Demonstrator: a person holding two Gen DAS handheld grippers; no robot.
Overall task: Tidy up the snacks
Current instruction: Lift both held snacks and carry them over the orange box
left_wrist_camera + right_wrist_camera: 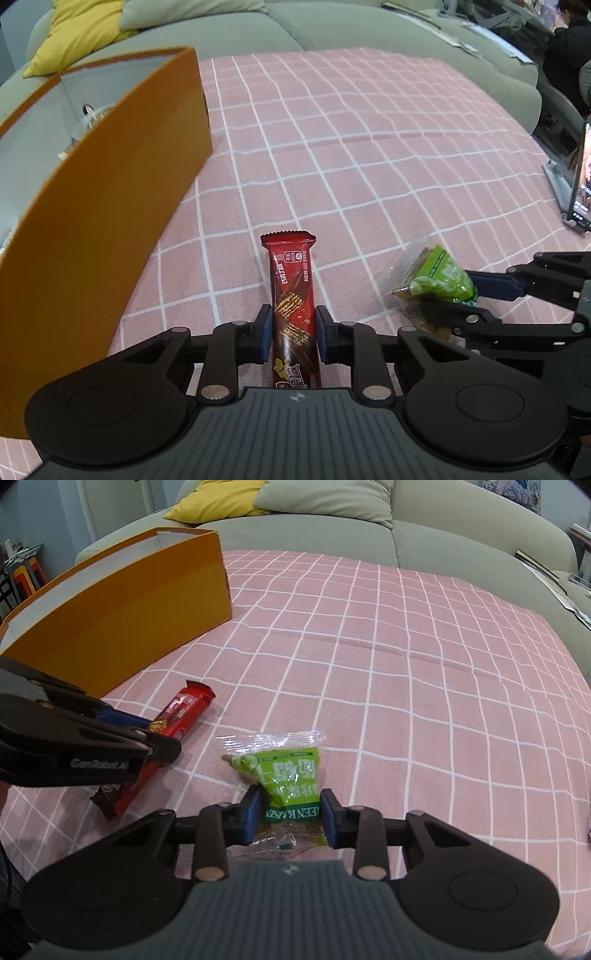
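My left gripper (293,334) is shut on a red chocolate wafer bar (291,291), which points forward over the pink checked cloth (369,166). It also shows in the right wrist view (173,720) with the left gripper (155,734) around it. My right gripper (290,814) is shut on a green raisin packet (286,771) with a clear plastic top. The packet (439,277) and the right gripper (454,295) show at the right of the left wrist view. An orange box (92,206) with a white inside stands open at the left, also in the right wrist view (122,613).
A grey sofa (443,528) with a yellow cushion (218,498) and a grey cushion lies behind the cloth. A phone on a stand (580,177) is at the right edge. Some clear wrapped items lie inside the orange box (88,118).
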